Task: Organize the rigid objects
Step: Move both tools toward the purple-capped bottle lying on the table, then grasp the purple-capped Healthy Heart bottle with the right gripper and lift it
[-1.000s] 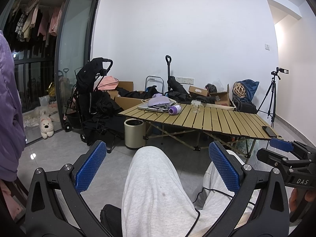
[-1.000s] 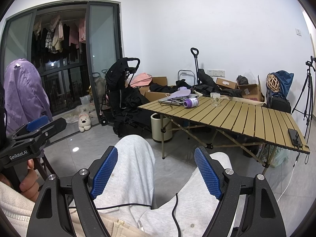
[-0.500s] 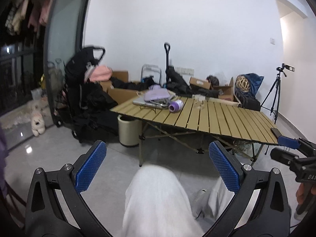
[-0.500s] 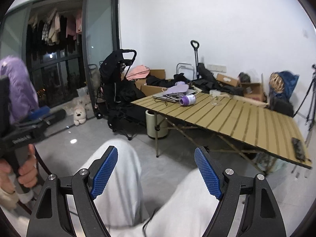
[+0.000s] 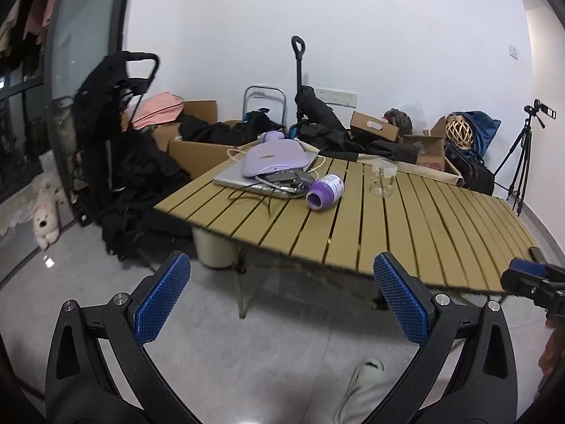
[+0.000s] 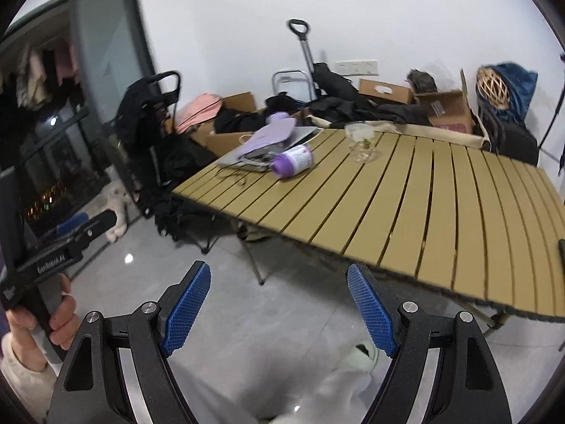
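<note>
A slatted wooden table [image 5: 406,219] [image 6: 423,205] stands ahead. On its far left lie a silver laptop [image 5: 229,178] [image 6: 229,157], a lilac case [image 5: 273,159] [image 6: 270,134] on top of it, and a purple bottle [image 5: 325,190] [image 6: 293,160] on its side. A clear glass [image 5: 383,178] [image 6: 362,143] stands upright to the right of the bottle. A dark phone [image 5: 538,254] lies at the right edge. My left gripper [image 5: 279,296] and my right gripper [image 6: 279,304] are open, empty, and short of the table's near edge.
A black stroller [image 5: 120,134] [image 6: 148,120] stands left of the table. Cardboard boxes and dark clothes [image 5: 317,134] pile behind the table. A bin [image 5: 215,251] is under the table's left end. A tripod [image 5: 522,155] stands at the right. A plush toy [image 5: 44,212] lies on the floor.
Both grippers have risen and moved toward the table, which looks nearer and larger. The person's legs have dropped out of the middle of both views. Both stay open.
</note>
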